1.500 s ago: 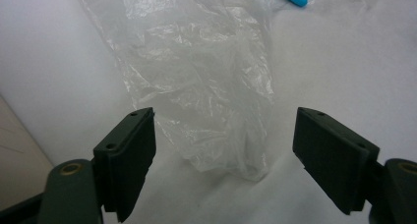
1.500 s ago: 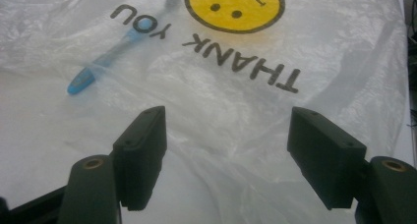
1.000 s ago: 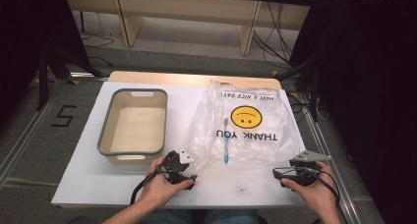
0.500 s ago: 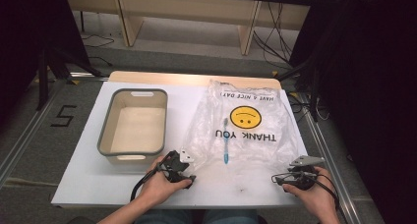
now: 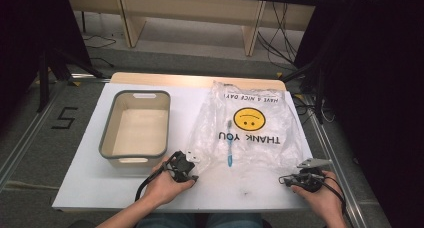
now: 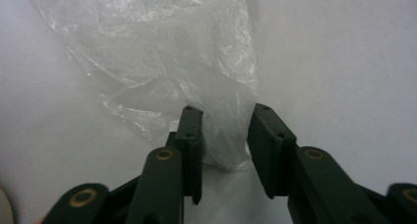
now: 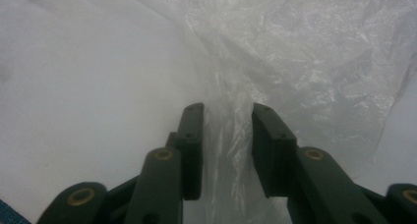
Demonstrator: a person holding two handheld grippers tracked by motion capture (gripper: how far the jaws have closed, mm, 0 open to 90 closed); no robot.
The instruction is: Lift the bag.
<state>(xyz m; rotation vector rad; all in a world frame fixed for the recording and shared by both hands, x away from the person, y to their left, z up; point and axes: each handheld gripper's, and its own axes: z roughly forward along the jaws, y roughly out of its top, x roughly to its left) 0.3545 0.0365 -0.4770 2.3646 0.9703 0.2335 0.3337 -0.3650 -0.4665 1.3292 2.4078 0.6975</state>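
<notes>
A clear plastic bag point(image 5: 250, 133) printed with a yellow smiley and "THANK YOU" lies flat on the white table, and a blue toothbrush point(image 5: 230, 144) shows through it. My left gripper point(image 5: 192, 162) is at the bag's near left corner. In the left gripper view a crumpled strip of the bag point(image 6: 162, 62) runs down between the jaws of that gripper point(image 6: 223, 130). These jaws have just been closing, and a gap remains. My right gripper point(image 5: 289, 179) is at the near right corner, where bag film point(image 7: 305, 62) also lies between its jaws point(image 7: 226, 130). They too have been closing and are still apart.
A grey-rimmed beige bin point(image 5: 107, 138) stands empty on the left half of the table. The table's front edge point(image 5: 200, 208) runs just below both hands. Beyond the far edge are the floor, cables and wooden furniture legs.
Both hands stay at the bag's near corners. The right one has shifted only slightly. The bag and the toothbrush lie as before.
</notes>
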